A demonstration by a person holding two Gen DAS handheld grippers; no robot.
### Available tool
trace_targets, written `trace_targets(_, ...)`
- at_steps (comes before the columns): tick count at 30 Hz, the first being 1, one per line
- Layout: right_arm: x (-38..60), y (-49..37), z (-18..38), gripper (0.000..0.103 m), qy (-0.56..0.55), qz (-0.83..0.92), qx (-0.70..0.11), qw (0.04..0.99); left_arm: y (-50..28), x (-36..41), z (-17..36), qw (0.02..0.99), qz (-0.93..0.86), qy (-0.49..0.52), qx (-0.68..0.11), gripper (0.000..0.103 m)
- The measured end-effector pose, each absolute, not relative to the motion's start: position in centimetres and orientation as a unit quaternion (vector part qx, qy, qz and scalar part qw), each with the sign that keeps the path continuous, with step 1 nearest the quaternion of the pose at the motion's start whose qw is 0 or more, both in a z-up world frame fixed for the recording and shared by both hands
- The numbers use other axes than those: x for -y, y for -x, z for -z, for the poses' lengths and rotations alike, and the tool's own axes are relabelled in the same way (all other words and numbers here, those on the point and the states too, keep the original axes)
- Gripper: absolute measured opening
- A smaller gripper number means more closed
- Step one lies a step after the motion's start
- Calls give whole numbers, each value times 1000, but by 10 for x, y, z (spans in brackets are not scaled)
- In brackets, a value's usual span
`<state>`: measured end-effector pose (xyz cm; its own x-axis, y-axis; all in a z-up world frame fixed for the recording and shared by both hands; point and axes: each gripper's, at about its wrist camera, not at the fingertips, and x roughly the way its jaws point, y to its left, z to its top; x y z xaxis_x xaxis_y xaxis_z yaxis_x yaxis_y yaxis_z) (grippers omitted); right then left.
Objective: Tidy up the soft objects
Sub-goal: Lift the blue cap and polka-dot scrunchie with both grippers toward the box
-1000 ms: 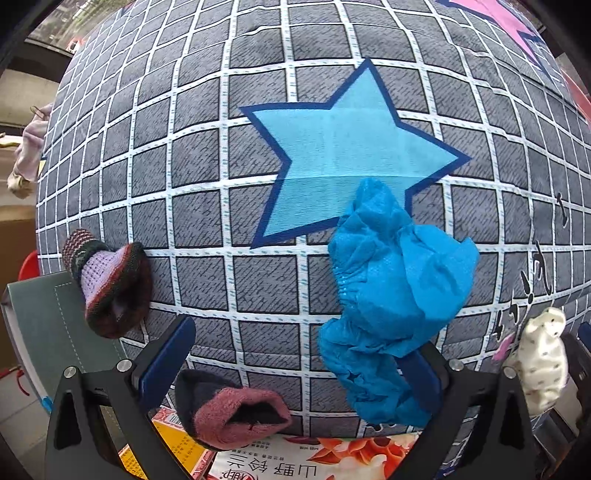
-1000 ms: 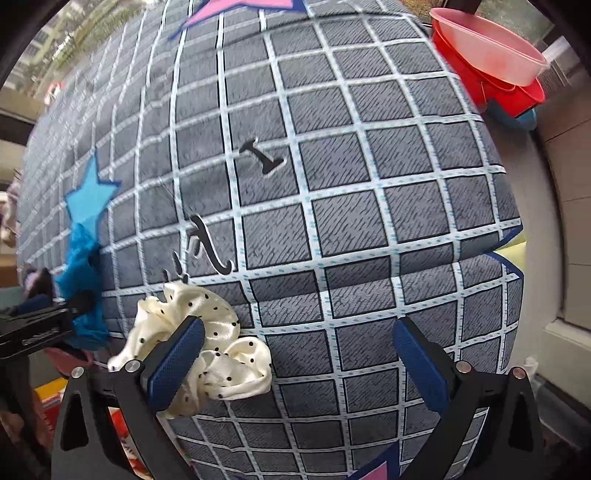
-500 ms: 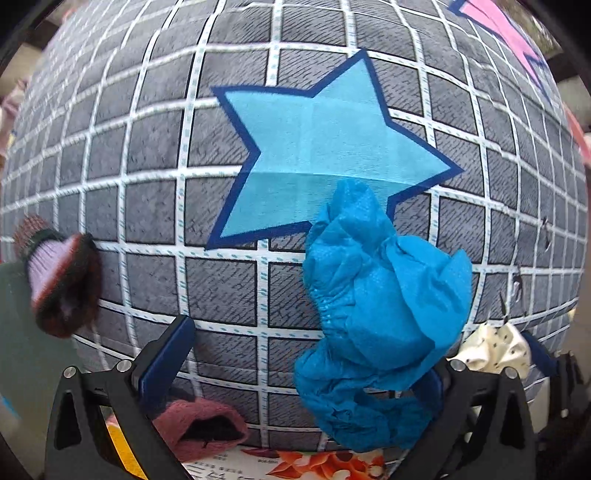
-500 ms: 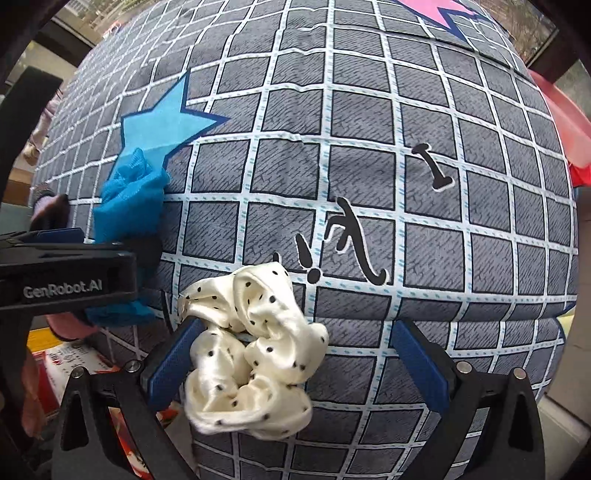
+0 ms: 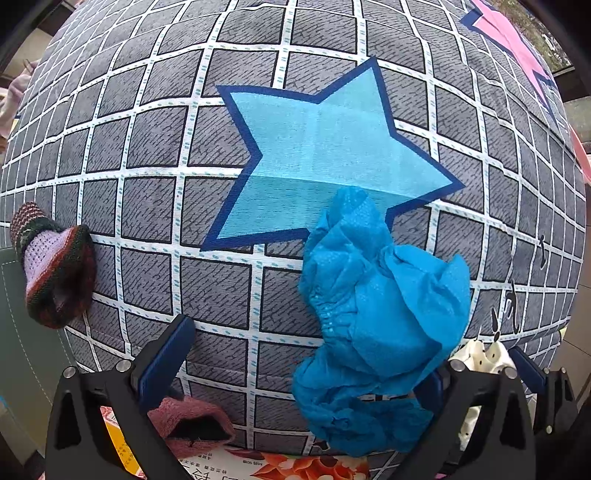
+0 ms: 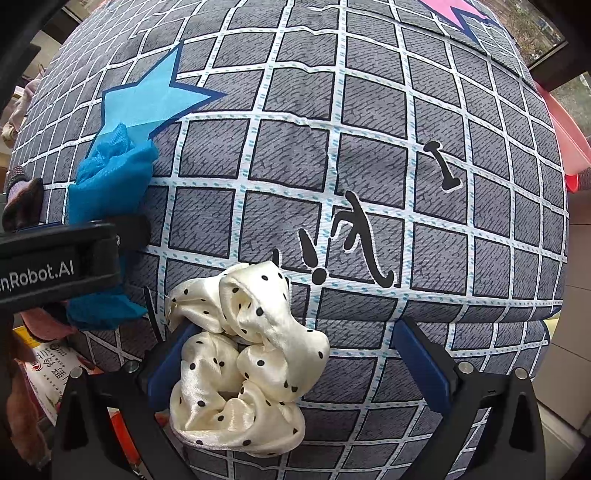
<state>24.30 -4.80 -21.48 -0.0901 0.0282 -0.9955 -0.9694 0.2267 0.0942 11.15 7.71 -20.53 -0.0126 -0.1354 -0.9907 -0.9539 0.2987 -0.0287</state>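
Observation:
A crumpled blue non-woven cover (image 5: pixel 380 325) lies on the grey checked quilt (image 5: pixel 155 206), draped over the right finger of my left gripper (image 5: pixel 299 369), whose jaws stand wide open. A cream polka-dot scrunchie (image 6: pixel 243 362) rests against the left finger of my right gripper (image 6: pixel 295 365), which is also wide open. In the right wrist view the blue cover (image 6: pixel 110 177) sits to the left, above the left gripper's black body (image 6: pixel 55 266). A striped knitted piece (image 5: pixel 51 266) lies at the quilt's left edge. A pink knitted piece (image 5: pixel 192 424) sits below it.
The quilt carries a blue star (image 5: pixel 325 155), a pink star (image 6: pixel 454 11) and black lettering (image 6: pixel 358 236). Red basins (image 6: pixel 565 140) stand beyond its right edge. A printed packet (image 5: pixel 295 465) lies under the quilt's near edge.
The right wrist view has swung left, bringing the blue cover and left gripper into sight. The left wrist view has closed in on the blue star. Both grippers stay open.

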Motion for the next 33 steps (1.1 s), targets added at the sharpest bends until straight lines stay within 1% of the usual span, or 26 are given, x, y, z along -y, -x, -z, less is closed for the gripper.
trace_targets(1,47,-242,215,103,413,-467,-570,535,-115,-76,204,540,-383,449,-601,101)
trace_targets(2,46,-240,213,99,414,-471,-567,534,-118,-74,201,546,-381,445,-599,95)
trace_targets(3,41,-240,210,92,416,-476,-563,533,-123,-71,197,554,-377,437,-599,91)
trace_targets(4,37,-236,207,87,418,-484,-555,532,-127,-69,194,561,-374,430,-600,81)
trace_targets(5,36,-232,204,78,420,-493,-547,530,-132,-66,189,570,-370,420,-601,69)
trace_targets(6,36,-229,200,69,422,-499,-542,528,-136,-65,186,576,-366,414,-602,61)
trace_targets(7,35,-227,198,64,423,-503,-540,527,-140,-64,184,581,-363,408,-603,39)
trace_targets(8,34,-225,197,53,419,-508,-538,527,-143,-64,181,585,-358,405,-605,22)
trace_targets(9,31,-226,194,38,411,-512,-541,526,-145,-65,180,587,-348,412,-603,21)
trace_targets(10,30,-228,193,32,401,-515,-550,522,-144,-67,179,589,-344,423,-597,20)
trace_targets(11,28,-231,192,29,390,-514,-561,519,-144,-67,176,590,-347,424,-593,19)
trace_targets(14,23,-243,188,28,360,-511,-581,521,-142,-68,160,600,-361,409,-585,19)
trace_targets(20,4,-248,162,28,326,-524,-580,532,-135,-73,112,629,-384,387,-554,19)
trace_targets(27,-23,-218,119,28,306,-562,-556,530,-114,-80,68,641,-409,387,-521,19)
trace_targets(32,-40,-193,101,28,301,-578,-541,532,-81,-79,49,644,-429,377,-510,19)
trace_targets(33,-48,-187,95,28,301,-580,-538,533,-62,-78,51,644,-432,375,-508,19)
